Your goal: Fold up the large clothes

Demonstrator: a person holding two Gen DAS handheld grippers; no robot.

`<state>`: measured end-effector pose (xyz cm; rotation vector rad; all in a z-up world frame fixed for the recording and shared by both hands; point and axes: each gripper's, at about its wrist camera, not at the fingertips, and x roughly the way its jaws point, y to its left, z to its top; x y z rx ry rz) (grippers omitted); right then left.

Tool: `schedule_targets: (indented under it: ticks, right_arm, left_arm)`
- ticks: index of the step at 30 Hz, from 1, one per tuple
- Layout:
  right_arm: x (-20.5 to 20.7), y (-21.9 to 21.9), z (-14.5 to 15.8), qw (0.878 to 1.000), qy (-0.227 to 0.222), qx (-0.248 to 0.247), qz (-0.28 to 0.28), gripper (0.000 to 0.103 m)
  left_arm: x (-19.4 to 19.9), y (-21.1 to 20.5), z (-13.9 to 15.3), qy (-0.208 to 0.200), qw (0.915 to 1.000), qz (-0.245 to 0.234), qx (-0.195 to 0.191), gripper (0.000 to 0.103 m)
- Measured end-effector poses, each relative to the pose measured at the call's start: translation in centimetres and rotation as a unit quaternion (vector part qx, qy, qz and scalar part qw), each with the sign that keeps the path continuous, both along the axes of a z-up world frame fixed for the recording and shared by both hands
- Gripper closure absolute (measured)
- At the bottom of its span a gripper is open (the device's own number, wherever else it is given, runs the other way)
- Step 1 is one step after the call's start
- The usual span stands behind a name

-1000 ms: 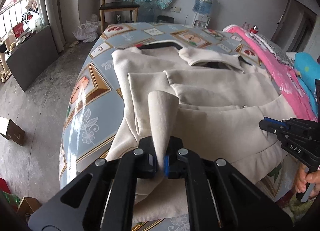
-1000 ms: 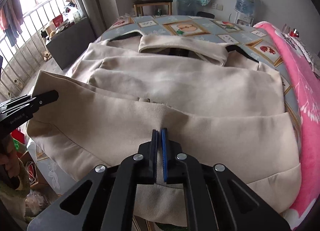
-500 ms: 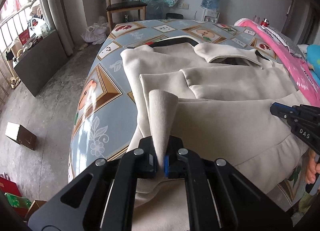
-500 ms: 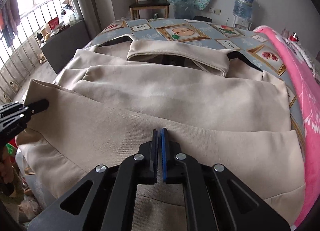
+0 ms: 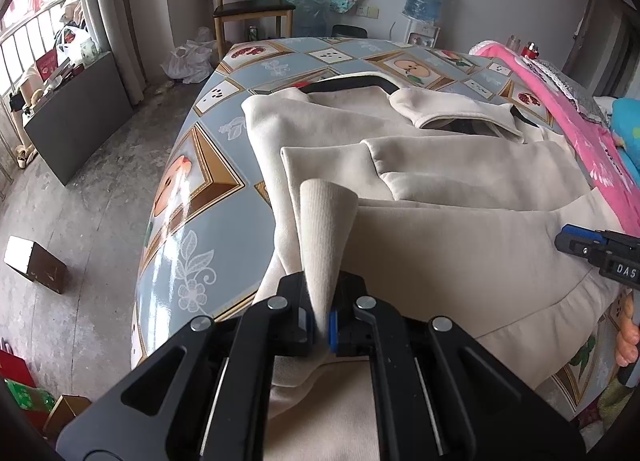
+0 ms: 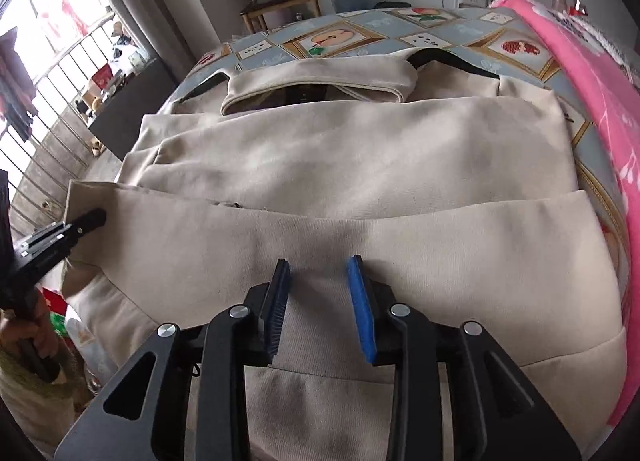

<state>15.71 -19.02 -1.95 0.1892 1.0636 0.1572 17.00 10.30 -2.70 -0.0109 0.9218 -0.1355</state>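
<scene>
Coat (image 5: 460, 261), one, beige, folded on the patterned desk (image 5: 200, 189); near hem cut off at 6 o'clock. Left gripper (image 5: 320, 325) fingers pinch its ribbed cuff. Right gripper (image 6: 320, 301) fingers have just been parting, narrow gap, fabric beneath, ungripped. Collar interior dark.

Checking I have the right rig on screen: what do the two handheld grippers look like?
Both are matte black with angular, cut-out finger arms and silver round pivot screws. The left gripper and the right gripper carry blue ribbed pads. White "DAS" lettering marks the right one's side. A greenish knit sleeve shows at the left wrist.
</scene>
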Motion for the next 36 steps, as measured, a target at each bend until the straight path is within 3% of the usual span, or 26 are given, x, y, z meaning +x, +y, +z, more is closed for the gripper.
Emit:
schedule_targets:
  ticks: [2,5,8,10,11,14,18,20,26,31,33,36]
  right_arm:
    - [-1.0,-1.2,1.6,1.0,-0.018,0.004,-0.013,0.072]
    - [-3.2,-4.1,3.5,0.997,-0.041,-0.034,-0.05,0.072]
    - [-4.3,-7.8,1.9,0.994,-0.02,-0.048,-0.096,0.072]
    - [-4.4,-9.7,-0.8,0.995,-0.004,-0.018,-0.103,0.072]
    - [-4.8,-10.0,-1.0,0.995,-0.019,-0.004,-0.101,0.072]
    - [-4.7,-11.0,0.0,0.995,-0.017,0.034,-0.094,0.072]
    - [-4.5,-14.7,1.8,0.988,-0.051,0.095,-0.115,0.06]
    - [-4.0,-16.3,1.9,0.985,-0.044,0.115,-0.12,0.055]
    - [-1.6,-17.5,-0.9,0.99,0.012,0.087,-0.106,0.053]
    - [-1.8,-16.7,-0.6,0.992,0.002,0.1,-0.075,0.053]
    - [-2.3,-15.7,0.3,0.996,-0.012,0.056,-0.063,0.064]
    - [-3.2,-14.0,1.5,0.999,-0.033,0.006,-0.039,0.067]
  left_arm:
    - [-0.1,0.1,0.2,-0.002,1.0,-0.002,-0.002,0.098]
    - [-0.2,0.2,0.0,0.001,1.0,-0.002,-0.007,0.098]
    - [-0.2,0.1,-0.2,0.001,1.0,-0.006,-0.003,0.098]
    - [-0.1,-0.1,-0.3,0.003,1.0,-0.008,-0.001,0.098]
    - [0.0,-0.1,-0.3,0.004,1.0,-0.007,-0.001,0.098]
    - [0.2,-0.1,-0.3,0.007,1.0,-0.004,0.0,0.098]
    - [0.3,-0.1,-0.5,0.011,0.9999,-0.001,-0.004,0.098]
    - [0.4,-0.2,-0.5,0.012,0.9999,-0.001,0.002,0.098]
    - [0.5,-0.4,-0.5,0.015,0.9998,0.004,0.01,0.098]
    - [0.7,-0.7,-0.5,0.02,0.9996,0.008,0.02,0.098]
    - [0.7,-0.9,-0.5,0.02,0.9995,0.009,0.024,0.098]
    - [0.8,-0.9,-0.6,0.021,0.9993,0.011,0.028,0.098]
